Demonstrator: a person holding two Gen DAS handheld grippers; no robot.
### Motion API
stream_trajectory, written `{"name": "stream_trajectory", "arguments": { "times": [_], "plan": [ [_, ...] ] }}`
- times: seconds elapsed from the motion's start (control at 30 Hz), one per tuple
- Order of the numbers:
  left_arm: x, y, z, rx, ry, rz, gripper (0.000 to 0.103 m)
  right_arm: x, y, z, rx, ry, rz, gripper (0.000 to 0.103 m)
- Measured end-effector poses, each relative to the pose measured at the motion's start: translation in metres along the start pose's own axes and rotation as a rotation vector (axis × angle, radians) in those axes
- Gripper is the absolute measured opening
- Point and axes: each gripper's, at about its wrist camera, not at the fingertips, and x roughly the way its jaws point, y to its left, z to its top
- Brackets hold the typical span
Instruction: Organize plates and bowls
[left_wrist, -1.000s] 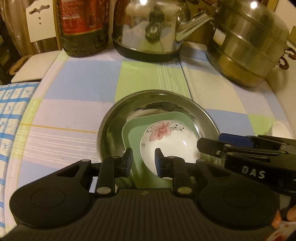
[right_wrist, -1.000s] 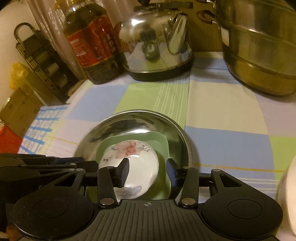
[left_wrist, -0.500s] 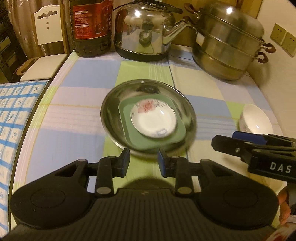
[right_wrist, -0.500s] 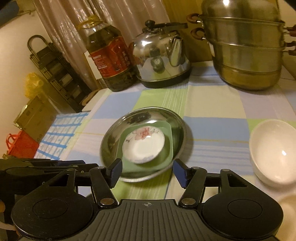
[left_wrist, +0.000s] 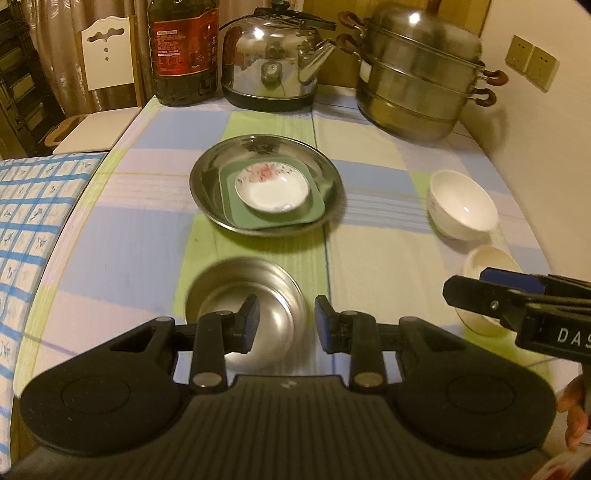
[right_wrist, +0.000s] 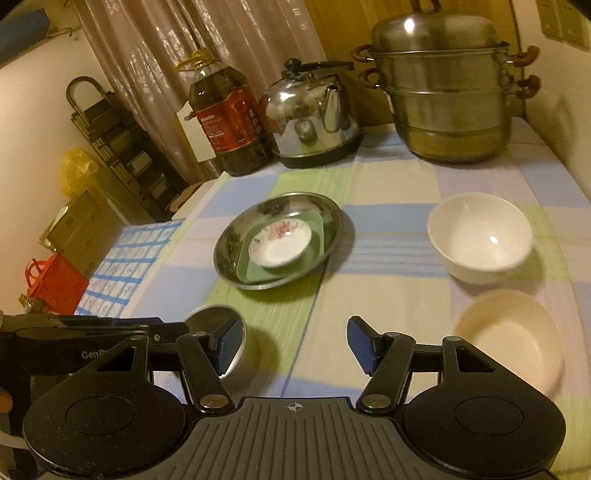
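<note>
Plates nested by size: floral dish (left_wrist: 272, 188) on green plate (left_wrist: 271, 218) in steel tray (left_wrist: 207, 173), freeing desk. Steel bowl (left_wrist: 258, 284), white bowl (right_wrist: 480, 236), cream bowl (right_wrist: 513, 332) near tray, unstacked. Left hand-held gripper (left_wrist: 283, 325) moderately open, right hand-held gripper (right_wrist: 291, 345) wide open, both empty.

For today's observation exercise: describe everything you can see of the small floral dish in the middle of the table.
The small floral dish is a round, shallow saucer, white and glossy like glazed ceramic, with a pink flower printed at its far rim. It sits upright and empty on a green square plate, itself nested in a round steel plate. Neither gripper touches it.
</note>
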Motion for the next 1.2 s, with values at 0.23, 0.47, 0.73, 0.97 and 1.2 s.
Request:
{"name": "stream_trajectory", "arguments": {
  "times": [0.23,0.47,0.73,0.97,1.2],
  "plan": [
    [-0.029,-0.028,-0.032,0.004,-0.01,-0.004,0.029,-0.042,-0.008,-0.029,-0.001,-0.006,-0.009,0.063],
    [-0.055,-0.052,-0.06,0.019,-0.032,-0.012,0.029,-0.08,-0.014,-0.055,-0.001,-0.026,-0.018,0.065],
    [-0.078,-0.068,-0.088,0.029,-0.044,-0.02,0.029,-0.112,-0.019,-0.08,0.006,-0.039,-0.027,0.07],
    [-0.088,-0.08,-0.105,0.04,-0.042,-0.038,0.029,-0.132,-0.022,-0.095,0.01,-0.044,-0.044,0.071],
    [-0.092,-0.096,-0.112,0.076,-0.037,-0.066,0.029,-0.146,-0.031,-0.103,0.032,-0.053,-0.069,0.071]
  ]
}}
